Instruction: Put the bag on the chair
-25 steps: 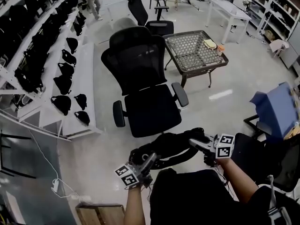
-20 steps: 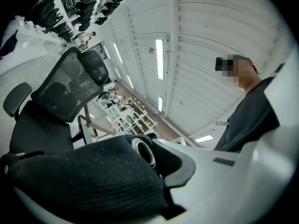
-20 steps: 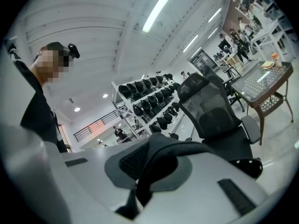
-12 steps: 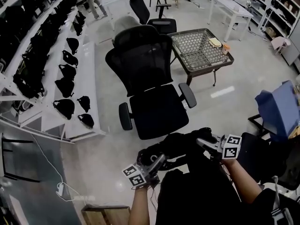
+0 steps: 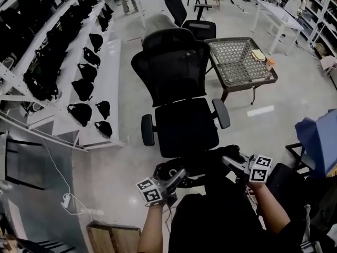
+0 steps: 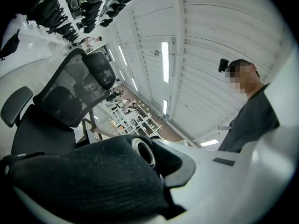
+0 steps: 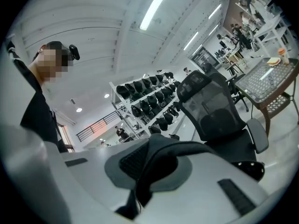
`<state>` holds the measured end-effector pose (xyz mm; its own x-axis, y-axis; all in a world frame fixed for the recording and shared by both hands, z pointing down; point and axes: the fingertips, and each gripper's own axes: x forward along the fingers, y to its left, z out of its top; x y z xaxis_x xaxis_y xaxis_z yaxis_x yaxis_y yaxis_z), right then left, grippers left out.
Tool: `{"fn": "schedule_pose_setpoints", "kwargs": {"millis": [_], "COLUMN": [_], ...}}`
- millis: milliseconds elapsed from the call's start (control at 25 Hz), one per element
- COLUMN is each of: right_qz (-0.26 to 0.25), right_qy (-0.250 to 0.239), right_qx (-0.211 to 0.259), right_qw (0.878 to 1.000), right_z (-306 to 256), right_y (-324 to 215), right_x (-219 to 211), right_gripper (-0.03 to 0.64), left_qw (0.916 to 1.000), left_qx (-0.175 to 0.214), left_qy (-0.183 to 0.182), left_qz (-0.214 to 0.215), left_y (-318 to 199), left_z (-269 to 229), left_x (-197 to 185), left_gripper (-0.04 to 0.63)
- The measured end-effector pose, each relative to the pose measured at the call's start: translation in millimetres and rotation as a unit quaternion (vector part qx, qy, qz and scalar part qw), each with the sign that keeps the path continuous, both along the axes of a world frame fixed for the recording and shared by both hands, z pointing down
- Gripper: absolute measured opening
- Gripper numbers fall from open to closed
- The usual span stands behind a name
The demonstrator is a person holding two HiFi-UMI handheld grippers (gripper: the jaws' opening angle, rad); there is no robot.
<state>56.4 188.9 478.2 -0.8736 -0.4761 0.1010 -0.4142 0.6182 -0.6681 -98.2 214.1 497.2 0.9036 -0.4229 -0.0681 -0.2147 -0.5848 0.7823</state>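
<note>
bag [image 5: 202,165] is hanging just near of the chair [image 5: 185,126], my left gripper [image 5: 179,175] and right gripper [image 5: 229,162] both clamping it, forearms reaching out level.

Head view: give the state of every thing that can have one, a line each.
chair, upright, seat empty
bag, held up in front of the chair by both tongs, not yet on the seat
left tongs, shut on bag
right tongs, shut on bag
table, upright, small items at one corner
</note>
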Motion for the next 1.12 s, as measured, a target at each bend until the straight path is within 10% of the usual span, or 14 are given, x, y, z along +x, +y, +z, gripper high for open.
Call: {"fn": "schedule_pose_setpoints", "kwargs": {"millis": [1120], "right_qz": [-0.129], "right_qy": [-0.041], "right_qx": [-0.009], "right_qw": [0.991], "right_z": [28], "right_y": [-221], "right_x": [56], "right_gripper": [0.015], "left_qw": [0.9886], "left_qx": [-0.048], "left_qy": [-0.044], "left_qz": [-0.135], "left_y": [-234], "left_z": [19], "left_x": [36], "left_gripper": [0.028]}}
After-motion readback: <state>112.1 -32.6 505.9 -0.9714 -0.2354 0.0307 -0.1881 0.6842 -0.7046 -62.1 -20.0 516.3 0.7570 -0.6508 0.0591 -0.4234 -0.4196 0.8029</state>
